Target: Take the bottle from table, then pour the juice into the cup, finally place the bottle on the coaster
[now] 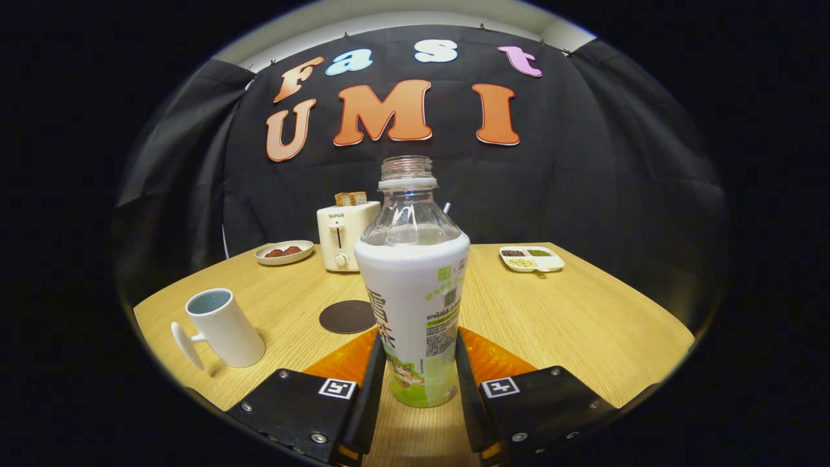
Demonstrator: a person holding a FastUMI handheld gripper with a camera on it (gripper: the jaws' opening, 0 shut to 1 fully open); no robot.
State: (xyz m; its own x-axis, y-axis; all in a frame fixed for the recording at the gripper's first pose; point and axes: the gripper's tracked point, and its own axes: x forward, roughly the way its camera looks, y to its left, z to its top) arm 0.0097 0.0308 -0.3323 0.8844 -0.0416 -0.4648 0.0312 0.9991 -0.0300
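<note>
the uncapped clear plastic bottle with a white and green printed sleeve (415, 305) stands upright on the light wood-grain round table (583, 318), set between the two fingers of the hand-held gripper (415, 370). each finger lies flat against a side of the bottle's lower body and no gap is visible on either side, so the gripper reads as closed down to the bottle's width and holding it; how firmly it presses cannot be judged. the base of the bottle appears to rest on the table, though a slight lift cannot be ruled out. the white ceramic mug with a handle (220, 327) stands to the left, well apart from the fingers, its mouth open upward and its handle turned toward the near edge. the dark round coaster (348, 316) lies flat just beyond the left finger, partly behind the bottle. risks, as judged from this position: the grip sits low on a tall bottle, so tilting for the pour may let the body pivot or slip between the fingers, more so if the sleeve is slick. the neck is open, so any sudden swing toward the mug could spill before the mouth is over the rim. the mug is narrow and an overshoot would wet the table. on the return, the coaster is small and a bottle set down off centre could tip at its edge. the cream toaster with bread in its slots (342, 235), the shallow dish of red-brown pieces (283, 252) and the divided white tray of grains (532, 258) stand at the far side, clear of the likely path.
</note>
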